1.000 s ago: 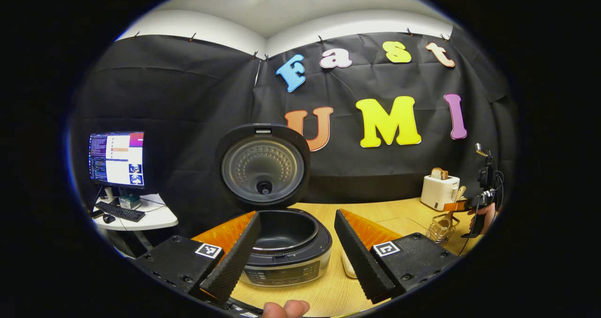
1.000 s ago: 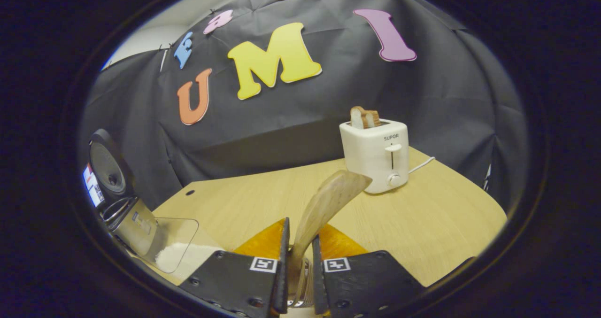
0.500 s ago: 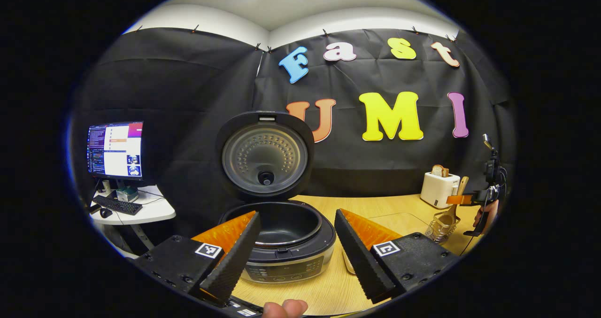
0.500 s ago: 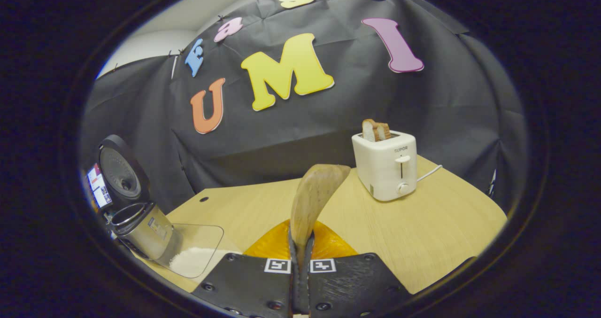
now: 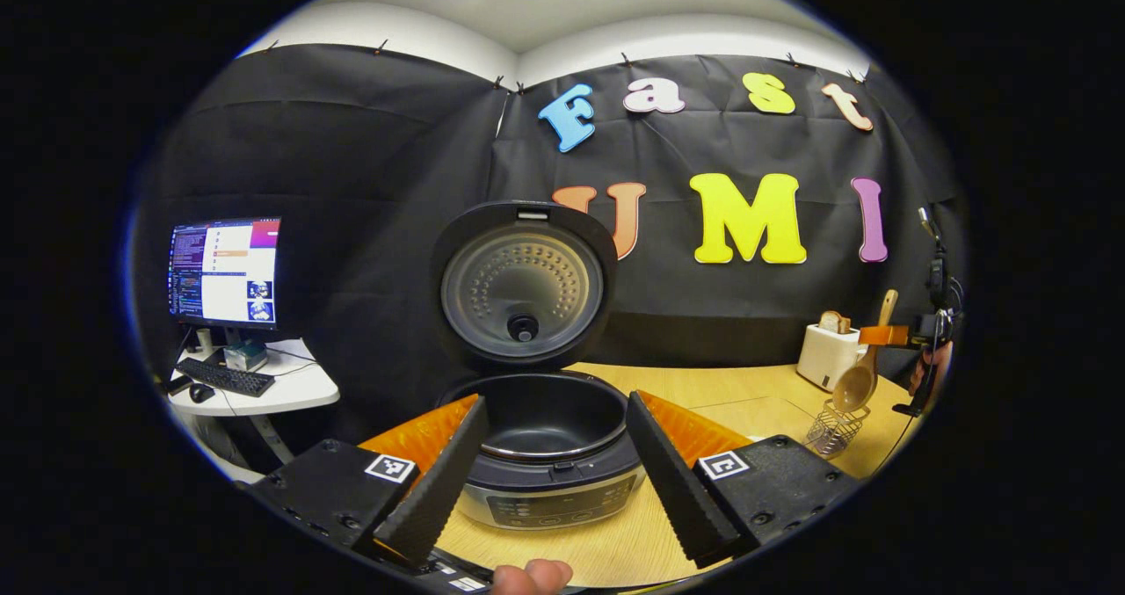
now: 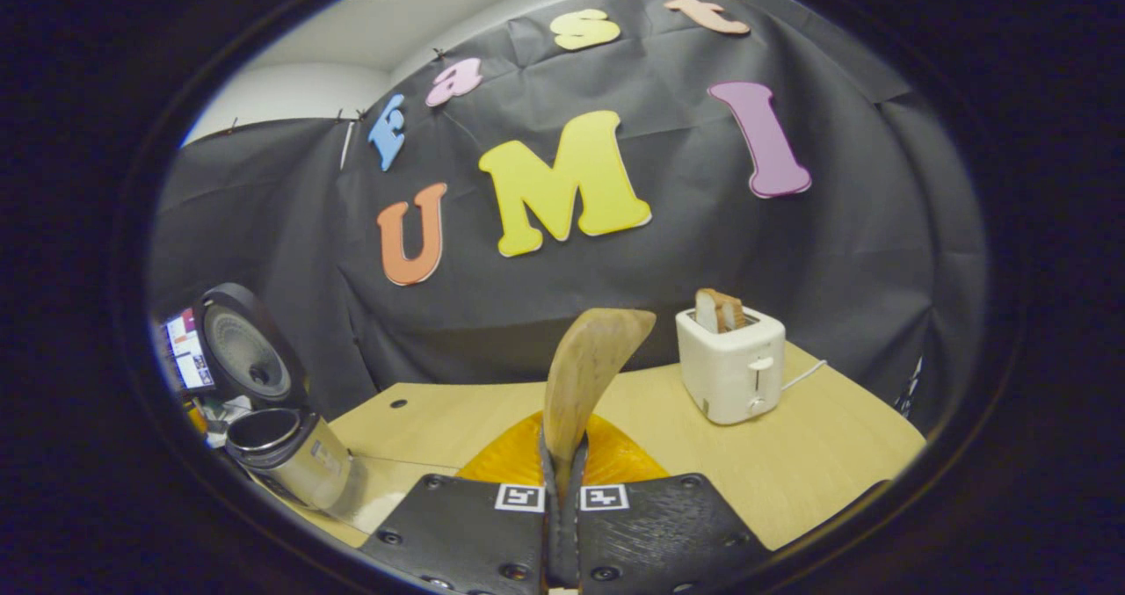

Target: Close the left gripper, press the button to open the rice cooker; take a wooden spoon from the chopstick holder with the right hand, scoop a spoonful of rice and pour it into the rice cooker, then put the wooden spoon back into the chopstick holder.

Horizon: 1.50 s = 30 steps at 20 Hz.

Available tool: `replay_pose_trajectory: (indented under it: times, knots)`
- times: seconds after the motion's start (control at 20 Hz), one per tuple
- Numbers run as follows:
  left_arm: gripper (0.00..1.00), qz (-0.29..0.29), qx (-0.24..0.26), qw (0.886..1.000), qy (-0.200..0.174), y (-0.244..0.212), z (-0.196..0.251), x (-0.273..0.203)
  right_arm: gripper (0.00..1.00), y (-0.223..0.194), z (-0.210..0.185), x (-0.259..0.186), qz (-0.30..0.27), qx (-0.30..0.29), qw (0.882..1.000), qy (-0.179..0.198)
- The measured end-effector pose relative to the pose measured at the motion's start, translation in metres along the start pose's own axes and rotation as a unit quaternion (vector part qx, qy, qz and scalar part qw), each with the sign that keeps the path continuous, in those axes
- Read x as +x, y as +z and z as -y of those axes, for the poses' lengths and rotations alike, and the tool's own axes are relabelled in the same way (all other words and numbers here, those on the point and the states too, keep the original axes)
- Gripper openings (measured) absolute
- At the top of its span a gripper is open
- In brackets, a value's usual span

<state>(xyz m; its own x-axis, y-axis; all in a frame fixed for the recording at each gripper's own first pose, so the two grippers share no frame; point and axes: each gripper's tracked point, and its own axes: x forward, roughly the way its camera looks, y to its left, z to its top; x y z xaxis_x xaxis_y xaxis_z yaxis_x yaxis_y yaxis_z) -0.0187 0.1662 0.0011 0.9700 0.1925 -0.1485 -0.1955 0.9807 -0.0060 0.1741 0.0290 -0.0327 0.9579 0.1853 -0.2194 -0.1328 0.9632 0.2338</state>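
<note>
Lifting clear: the wooden spoon point(image 6: 584, 375) now hangs pinched between the right gripper point(image 6: 562, 489) fingers, which were apart around the handle a second ago and have since clamped tight on it. At the right edge of the left gripper view the spoon bowl sits above the wire chopstick holder point(image 5: 831, 428), no longer down inside it, so the pick looks done.

Left gripper point(image 5: 554, 481) stays wide, holding nothing, the rice cooker point(image 5: 549, 441) at lower centre between its fingers, lid point(image 5: 523, 286) standing up and the pot bare.

Right gripper view has risen: toaster point(image 6: 729, 365) and table point(image 6: 826, 463) sit lower in the frame than before, cooker at lower left.

Next, by my reading: carry the spoon to the rice, then scoop.
</note>
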Motion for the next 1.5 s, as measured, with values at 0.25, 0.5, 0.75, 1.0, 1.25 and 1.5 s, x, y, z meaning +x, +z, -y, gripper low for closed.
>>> replay_pose_trajectory:
  times: [0.25, 0.5, 0.75, 1.0, 1.25, 1.5]
  knots:
    - [0.95, 0.000, 0.009, 1.000, 0.003, -0.001, -0.008, -0.001, 0.00, 0.003, -0.079, 0.012, -0.001, -0.026, 0.998, 0.049]
    - [1.00, -0.007, 0.028, 0.999, 0.018, -0.007, -0.023, 0.000, 0.00, -0.046, -0.118, 0.031, -0.055, -0.086, 0.994, 0.048]
    - [1.00, -0.008, 0.036, 0.999, 0.028, -0.009, -0.033, 0.001, 0.00, -0.089, -0.119, 0.042, -0.073, -0.167, 0.983, 0.009]
    - [1.00, -0.013, 0.018, 1.000, -0.001, -0.013, -0.022, 0.001, 0.00, -0.097, -0.131, 0.039, -0.051, -0.238, 0.970, -0.017]
    - [1.00, -0.007, 0.026, 1.000, 0.011, -0.007, -0.032, -0.003, 0.00, -0.115, -0.153, 0.037, -0.060, -0.211, 0.976, -0.002]
    - [1.00, -0.004, -0.002, 1.000, 0.009, -0.004, -0.038, -0.006, 0.00, -0.124, -0.169, 0.038, -0.079, -0.135, 0.987, 0.022]
